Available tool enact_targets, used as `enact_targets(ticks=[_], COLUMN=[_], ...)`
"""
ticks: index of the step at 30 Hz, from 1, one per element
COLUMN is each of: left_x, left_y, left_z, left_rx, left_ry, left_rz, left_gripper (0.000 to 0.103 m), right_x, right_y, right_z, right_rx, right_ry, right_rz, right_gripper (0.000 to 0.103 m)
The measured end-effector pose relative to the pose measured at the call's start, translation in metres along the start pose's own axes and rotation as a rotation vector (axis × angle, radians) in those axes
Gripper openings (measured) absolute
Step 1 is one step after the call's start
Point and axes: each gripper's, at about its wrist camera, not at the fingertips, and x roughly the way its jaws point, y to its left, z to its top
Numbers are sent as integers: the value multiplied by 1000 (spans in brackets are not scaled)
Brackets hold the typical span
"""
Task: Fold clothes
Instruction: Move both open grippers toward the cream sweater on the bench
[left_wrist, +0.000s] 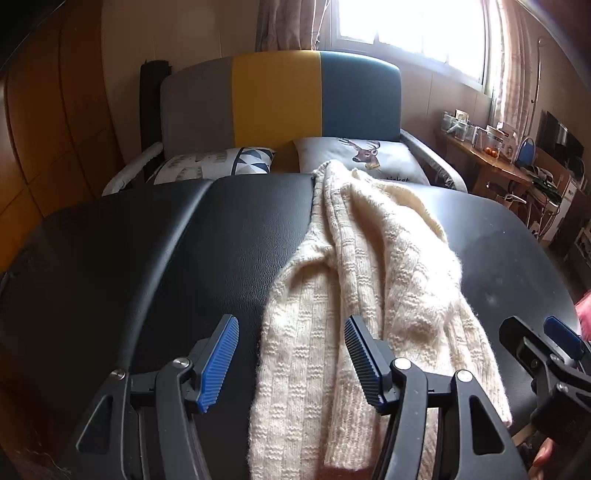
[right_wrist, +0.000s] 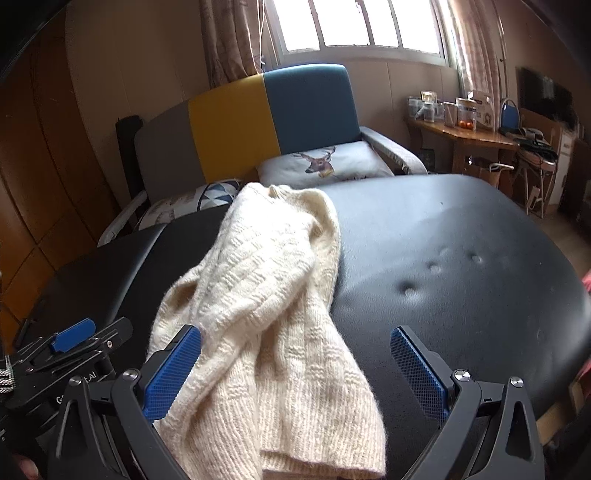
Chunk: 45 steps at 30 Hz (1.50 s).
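A cream knitted sweater (left_wrist: 373, 266) lies rumpled along a black padded table (left_wrist: 184, 258), its near hem toward me. My left gripper (left_wrist: 291, 363) is open just above that near hem, with blue pads on either side of the knit. In the right wrist view the same sweater (right_wrist: 266, 295) runs from the far edge to the front of the table (right_wrist: 461, 258). My right gripper (right_wrist: 295, 373) is open wide over the sweater's near end, nothing pinched. The right gripper (left_wrist: 546, 343) also shows at the left view's right edge, and the left gripper (right_wrist: 74, 343) at the right view's left edge.
Behind the table stands a grey, yellow and blue sofa (left_wrist: 277, 103) with a deer-print pillow (left_wrist: 365, 157) and a patterned pillow (left_wrist: 218, 166). A wooden desk (right_wrist: 469, 136) with jars and boxes sits at the right under the window. Wooden panelling lines the left wall.
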Motion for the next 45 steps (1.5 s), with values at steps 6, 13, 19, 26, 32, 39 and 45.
enact_targets(ticks=[6, 13, 19, 26, 32, 39, 45], left_x=[2, 3, 10, 33, 48, 58, 63], left_y=[-1, 4, 7, 21, 28, 30, 30], left_z=[-1, -4, -5, -8, -12, -15, -14], left_rx=[-1, 5, 9, -16, -19, -19, -21], left_ry=[3, 16, 25, 73, 95, 116, 130], left_rz=[7, 5, 21, 58, 78, 83, 85], left_gripper=[61, 61, 61, 61, 61, 61, 61], right_x=[0, 0, 3, 5, 12, 22, 28], right_y=[3, 5, -5, -10, -7, -10, -14], right_z=[-2, -4, -1, -2, -3, -1, 5], right_rx=[-21, -39, 13, 24, 10, 24, 30], right_ry=[1, 2, 30, 38, 62, 97, 110], right_rz=[-4, -4, 8, 23, 34, 32, 18], right_gripper=[103, 103, 103, 103, 103, 103, 103])
